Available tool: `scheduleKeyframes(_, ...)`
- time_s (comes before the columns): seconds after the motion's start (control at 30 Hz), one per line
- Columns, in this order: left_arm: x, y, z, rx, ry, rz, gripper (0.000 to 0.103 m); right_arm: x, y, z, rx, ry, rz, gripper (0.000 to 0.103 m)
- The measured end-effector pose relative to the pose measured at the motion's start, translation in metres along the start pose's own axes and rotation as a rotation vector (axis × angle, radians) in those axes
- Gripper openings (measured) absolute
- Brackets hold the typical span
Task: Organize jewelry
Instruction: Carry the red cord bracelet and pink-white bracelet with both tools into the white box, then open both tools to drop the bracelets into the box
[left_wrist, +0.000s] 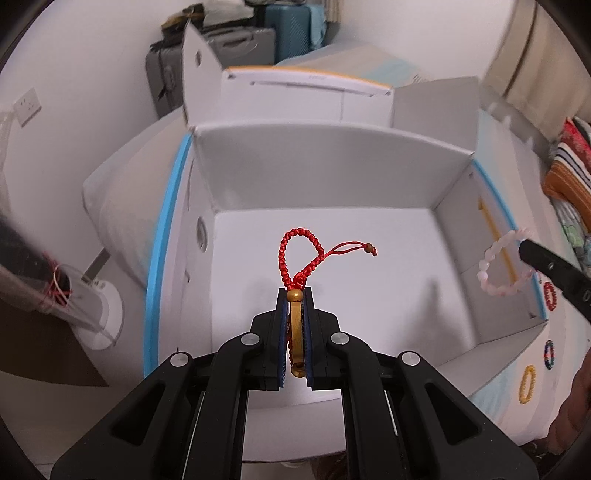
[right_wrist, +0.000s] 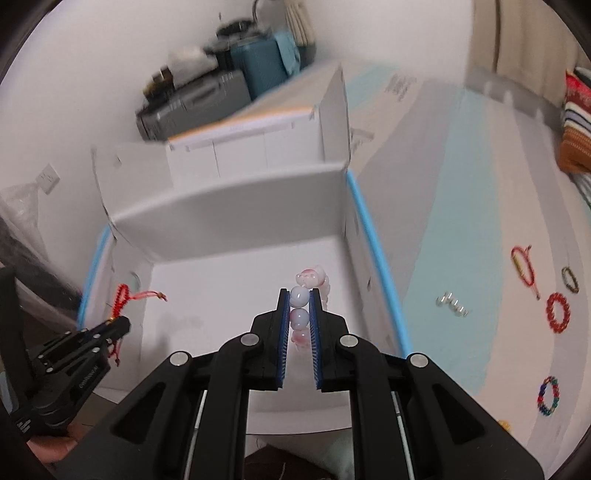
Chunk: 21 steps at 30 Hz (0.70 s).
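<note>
The left claw (left_wrist: 294, 295) is clamped on a red braided cord bracelet (left_wrist: 295, 254). Its gold piece (left_wrist: 296, 332) is pinched between the blue pads, and the red loop and tail stick out past the fingertips. The bracelet hangs over the white floor of an open white cardboard box (left_wrist: 325, 173) with a blue edge, not touching the bottom.

The right claw (right_wrist: 299, 295) is clamped on a pale pink bead bracelet (right_wrist: 312, 282). Several round beads sit in a row between its pads and the rest of the string curls out beyond the tips. This bracelet is also held over the inside of the box (right_wrist: 236, 218), near its right wall.

In the right wrist view the left claw shows at the box's left side with its red cord.

To the right of the box, on a pale blue and white sheet (right_wrist: 461, 221), lie more pieces well apart from each other: a red bead bracelet (right_wrist: 557, 312), a multicoloured bead bracelet (right_wrist: 549, 397), a red cord bracelet (right_wrist: 524, 267), a dark bead bracelet (right_wrist: 570, 279) and a small silvery item (right_wrist: 452, 303), too blurred to tell.
</note>
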<state>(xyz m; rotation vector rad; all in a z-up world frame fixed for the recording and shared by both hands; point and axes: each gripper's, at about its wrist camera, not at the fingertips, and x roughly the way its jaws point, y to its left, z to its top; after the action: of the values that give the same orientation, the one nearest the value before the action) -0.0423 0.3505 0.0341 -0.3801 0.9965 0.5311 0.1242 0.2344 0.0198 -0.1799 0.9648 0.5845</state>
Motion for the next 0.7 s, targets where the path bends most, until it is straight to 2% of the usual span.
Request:
scheduleKeyframes(0.23,0.021,0.007,-0.006,-0.012,0.062,0.016,0.006,0.035,0.011,-0.012,-0.022,0.129,-0.022,0.01)
scheduleKeyframes(0.53,0.043,0.003,-0.014,-0.009,0.132,0.022,0.007,0.056,0.018,-0.02,-0.036,0.206,-0.037,0.01)
scheduleKeyframes(0.63,0.043,0.004,-0.013,-0.023,0.134,0.028,0.011,0.058,0.017,-0.023,-0.032,0.222,-0.041,0.012)
scheduleKeyframes(0.7,0.042,0.005,-0.013,-0.028,0.133,0.035,0.023,0.06,0.016,-0.024,-0.025,0.228,-0.039,0.012)
